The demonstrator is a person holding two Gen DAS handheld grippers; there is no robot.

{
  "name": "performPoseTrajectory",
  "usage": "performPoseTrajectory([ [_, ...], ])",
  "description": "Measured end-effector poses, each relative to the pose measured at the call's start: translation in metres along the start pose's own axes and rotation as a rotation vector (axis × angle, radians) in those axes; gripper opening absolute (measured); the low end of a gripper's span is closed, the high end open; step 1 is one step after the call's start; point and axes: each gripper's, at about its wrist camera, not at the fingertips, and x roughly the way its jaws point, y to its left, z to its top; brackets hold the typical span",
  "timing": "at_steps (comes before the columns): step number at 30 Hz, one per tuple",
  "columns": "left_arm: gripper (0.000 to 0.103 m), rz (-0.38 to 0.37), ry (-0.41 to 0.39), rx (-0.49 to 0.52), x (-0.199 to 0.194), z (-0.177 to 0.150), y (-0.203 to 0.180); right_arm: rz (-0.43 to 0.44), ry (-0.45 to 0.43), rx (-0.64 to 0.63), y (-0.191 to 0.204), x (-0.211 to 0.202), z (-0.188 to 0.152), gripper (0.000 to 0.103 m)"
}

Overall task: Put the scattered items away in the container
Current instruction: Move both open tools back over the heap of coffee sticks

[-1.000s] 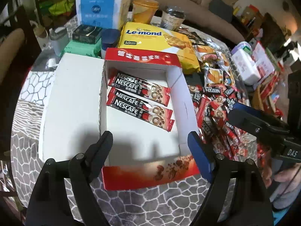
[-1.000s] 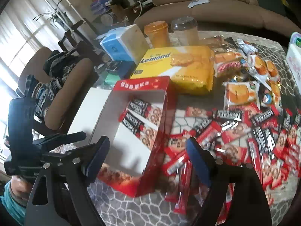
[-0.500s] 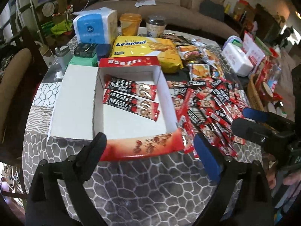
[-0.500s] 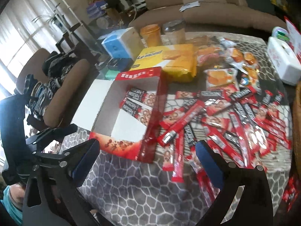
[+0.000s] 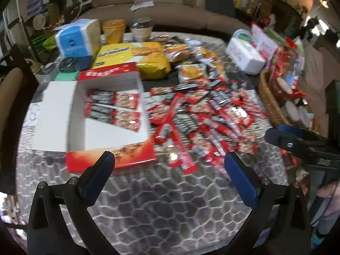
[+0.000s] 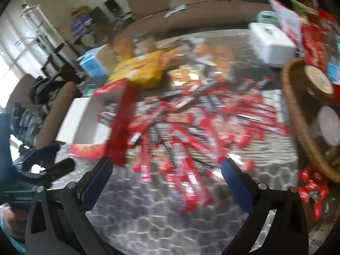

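Both grippers, left (image 5: 169, 162) and right (image 6: 166, 166), have wide empty fingers above the counter's near edge (image 5: 170, 212); scattered red coffee sachets (image 5: 204, 116) lie beyond, beside the red-and-white open cardboard box (image 5: 110, 159).

Behind, a yellow biscuit pack (image 5: 136, 58), a blue tissue pack (image 5: 77, 38), an orange cup (image 5: 113, 29). At right, a white box (image 5: 246, 55), a wicker basket (image 5: 269, 104). Beyond, a brown sofa (image 5: 170, 2).

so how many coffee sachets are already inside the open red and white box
2. Both red and black coffee sachets lie side by side in the far half of the open red and white cardboard box: one nearer the back wall, one just in front.
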Motion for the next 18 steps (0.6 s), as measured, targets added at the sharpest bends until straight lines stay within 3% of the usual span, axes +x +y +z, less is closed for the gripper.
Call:
performPoseTrajectory([
  [5, 0.103, -0.131, -0.009, 0.025, 0.011, -0.011, -0.027, -0.043, -0.014, 0.086, -0.052, -0.009, -0.011, 0.103],
  [12, 0.101, -0.195, 0.040, 0.134, 0.042, -0.045, -0.068, -0.067, -0.022, 0.128, -0.098, -0.007, -0.024, 0.101],
  [15, 0.094, -0.182, 0.047, 0.172, 0.057, -0.061, -0.077, -0.081, -0.004, 0.100, -0.107, 0.004, -0.025, 0.091],
  [17, 0.089, -0.161, 0.048, 0.164, 0.066, -0.064, -0.076, -0.106, 0.015, 0.062, -0.108, 0.016, -0.020, 0.075],
  [18, 0.082, -0.157, 0.046, 0.156, 0.069, -0.062, -0.075, -0.113, 0.021, 0.044, -0.108, 0.022, -0.017, 0.070],
])
